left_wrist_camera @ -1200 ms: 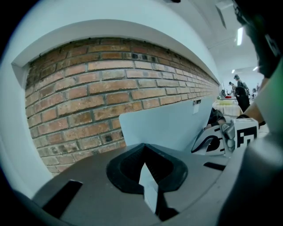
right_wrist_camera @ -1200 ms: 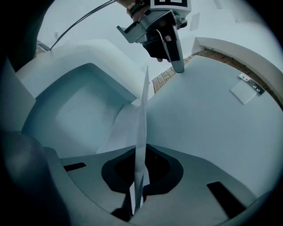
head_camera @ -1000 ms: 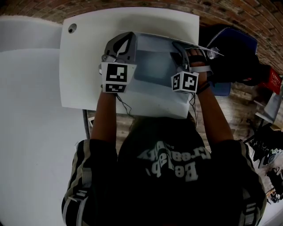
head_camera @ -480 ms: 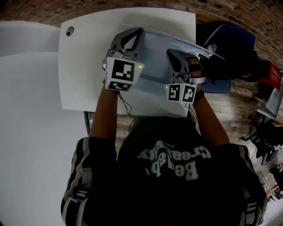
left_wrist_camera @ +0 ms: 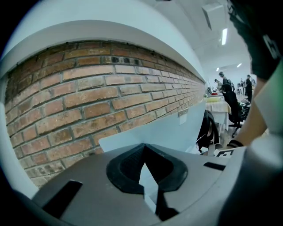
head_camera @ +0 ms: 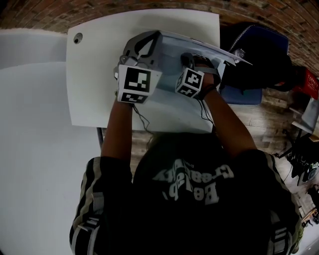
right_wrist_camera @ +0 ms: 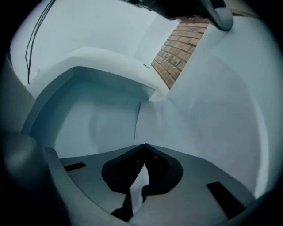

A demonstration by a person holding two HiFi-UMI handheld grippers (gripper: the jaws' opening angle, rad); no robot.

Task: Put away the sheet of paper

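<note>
**Head view.** A white table (head_camera: 94,74) stands against a brick wall (head_camera: 50,7). The sheet of paper (head_camera: 169,62) is over the right half of the table. It is lifted off the surface, and its far right corner juts past the table's edge. The left gripper (head_camera: 152,39) is at the sheet's far left edge, pointing away from the person. It stands slightly farther up the picture than a second ago and in nearly the same place as half a second ago. The right gripper (head_camera: 186,57) has changed most. A second ago it was at the sheet's right edge, close to the table's right side. It now sits toward the middle of the sheet, with its marker cube (head_camera: 190,82) near the left gripper's cube (head_camera: 137,83). It also points more steeply downward.

**Left gripper view.** The left gripper's (left_wrist_camera: 143,152) jaws are together, clamped on the sheet of paper (left_wrist_camera: 177,132). A pale strip shows between the pads, and the sheet spreads out beyond the tips toward the right. The brick wall (left_wrist_camera: 88,101) fills the background. The person's arm (left_wrist_camera: 261,119) is at the right, and other people are seen far off in the room.

**Right gripper view.** The right gripper's (right_wrist_camera: 143,148) jaws are drawn fully together, pinching the sheet of paper (right_wrist_camera: 199,110). A thin white sliver sits between the pads. A crease (right_wrist_camera: 139,119) rises in the sheet straight from the jaw tips. The sheet fills most of the picture, and a patch of brick wall (right_wrist_camera: 181,48) shows beyond its top edge.
</note>
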